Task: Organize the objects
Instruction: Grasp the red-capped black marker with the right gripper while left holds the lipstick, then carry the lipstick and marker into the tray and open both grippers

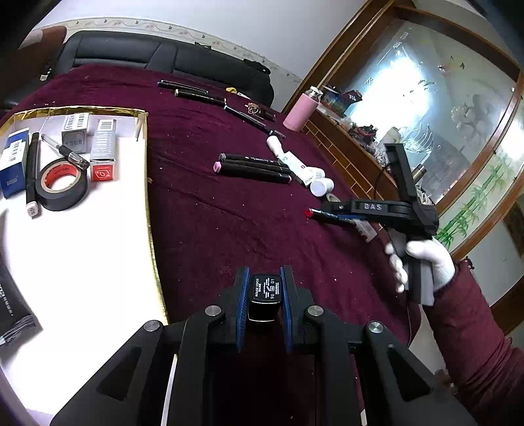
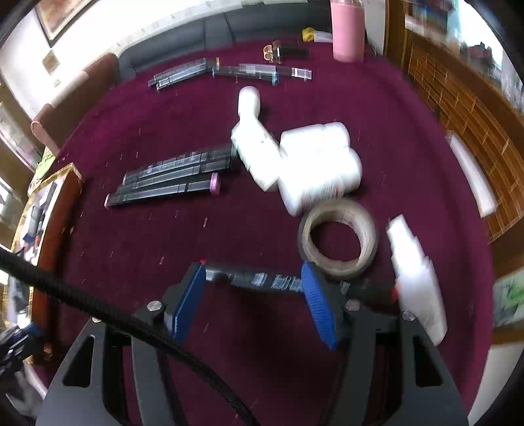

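My left gripper (image 1: 264,272) is shut on a small black lipstick case (image 1: 264,291) with a white label, held over the dark red cloth. Off to the right, a white-gloved hand (image 1: 425,262) holds my right gripper (image 1: 327,208) just above a black marker with a red cap (image 1: 308,213). In the right wrist view that marker (image 2: 258,281) lies crosswise under the blue pads (image 2: 316,295) of my right gripper (image 2: 252,272). The pads stand apart and do not press on it, and the marker runs on past the right finger.
A white tray (image 1: 85,255) with a gold rim at left holds a black tape roll (image 1: 62,186), small boxes and a marker. On the cloth lie three black markers (image 2: 170,183), white bottles (image 2: 314,164), a clear tape roll (image 2: 337,242), a white tube (image 2: 416,278) and a pink bottle (image 2: 347,29).
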{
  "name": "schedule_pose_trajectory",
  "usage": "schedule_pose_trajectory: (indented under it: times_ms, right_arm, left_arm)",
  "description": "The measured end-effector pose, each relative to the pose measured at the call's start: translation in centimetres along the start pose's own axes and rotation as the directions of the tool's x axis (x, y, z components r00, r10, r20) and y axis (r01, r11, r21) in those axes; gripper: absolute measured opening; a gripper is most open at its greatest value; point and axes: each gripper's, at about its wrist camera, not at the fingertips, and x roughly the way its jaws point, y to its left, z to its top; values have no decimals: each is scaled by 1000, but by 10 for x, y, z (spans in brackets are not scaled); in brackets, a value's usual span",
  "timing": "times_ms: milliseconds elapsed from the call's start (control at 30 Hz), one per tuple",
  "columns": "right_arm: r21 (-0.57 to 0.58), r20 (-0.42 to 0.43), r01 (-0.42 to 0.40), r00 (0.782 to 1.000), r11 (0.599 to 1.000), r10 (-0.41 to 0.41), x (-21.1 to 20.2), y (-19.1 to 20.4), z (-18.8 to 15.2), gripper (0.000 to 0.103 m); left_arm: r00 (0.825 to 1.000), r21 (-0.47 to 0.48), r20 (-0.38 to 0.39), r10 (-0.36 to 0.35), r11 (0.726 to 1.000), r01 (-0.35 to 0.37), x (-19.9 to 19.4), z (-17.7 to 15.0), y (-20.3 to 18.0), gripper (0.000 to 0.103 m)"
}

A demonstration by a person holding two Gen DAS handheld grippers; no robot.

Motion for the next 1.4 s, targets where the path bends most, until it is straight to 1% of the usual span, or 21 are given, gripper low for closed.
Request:
schedule_pose_trajectory:
  times_ms: [67,100,167,233,333,400,467,533,600,667,700,733,767,833,867,967,1067,1133,1200,1300,1400]
  right_arm:
    - [17,-80,-53,995,998,54,8,-4,-1,60]
    - [9,-117,-57,991,998,58,14,0,-3,62]
    - [-12,-133,-76,988,997,74,9,6,-12,64]
    - [-31,-149,-71,987,997,66,4,8,-17,64]
    - [-17,-159,-137,978,990,132,-3,5,-23,64]
    - [-16,-160,-157,975,987,153,-7,2,-29,64]
    - [-61,-150,-152,978,986,142,-9,2,-36,64]
    - [-128,-132,-130,985,983,113,-13,6,-47,64]
    - [-189,-111,-103,990,977,83,-14,11,-54,64]
    - [-254,-89,-60,995,965,39,-16,13,-61,61]
    - [-277,-78,-41,997,960,21,-16,14,-63,58]
    - [-297,-62,-13,998,955,-6,-16,15,-66,46]
    - [-306,-47,13,998,952,-29,-18,14,-67,41]
    - [-313,-41,32,998,949,-47,-19,11,-67,18]
    - [-322,-40,43,998,946,-58,-21,9,-70,13]
    - [-342,-33,56,997,938,-72,-25,8,-76,13]
    - [-296,-32,21,999,955,-32,-23,5,-76,13]
    - [-241,-36,-35,999,970,27,-23,0,-75,13]
    - [-203,-31,-77,997,976,72,-25,0,-74,13]
    - [-160,-9,-155,988,975,155,-35,2,-75,13]
    - [-131,19,-237,970,963,242,-46,10,-74,13]
  left_arm:
    - [999,18,-14,30,999,-29,7,2,-4,14]
    - [999,30,-19,51,998,-50,12,4,-6,14]
    - [995,58,-31,93,994,-91,21,8,-9,14]
    - [991,81,-38,126,989,-123,32,14,-12,14]
    - [986,94,-67,150,985,-143,52,23,-14,15]
    - [979,111,-87,185,978,-175,67,27,-16,15]
    - [968,121,-115,223,970,-209,81,30,-16,15]
    - [961,112,-135,242,967,-228,91,33,-16,15]
    - [956,109,-131,264,962,-251,95,36,-18,15]
    - [952,120,-124,281,956,-266,98,37,-20,16]
    - [950,128,-119,289,953,-274,98,36,-21,17]
    - [948,136,-116,295,951,-279,98,35,-22,17]
    - [947,145,-113,299,948,-282,97,33,-24,17]
    - [949,178,-112,295,945,-273,96,27,-28,17]
    - [951,205,-111,288,943,-262,93,22,-32,15]
    - [961,241,-122,246,947,-212,84,8,-39,14]
    - [973,231,-105,205,957,-176,72,2,-42,14]
    - [978,215,-92,188,963,-165,67,4,-44,14]
    - [982,199,-69,175,967,-158,58,7,-44,14]
    - [988,167,-38,148,976,-140,42,11,-41,14]
    - [993,135,1,114,984,-113,24,14,-36,14]
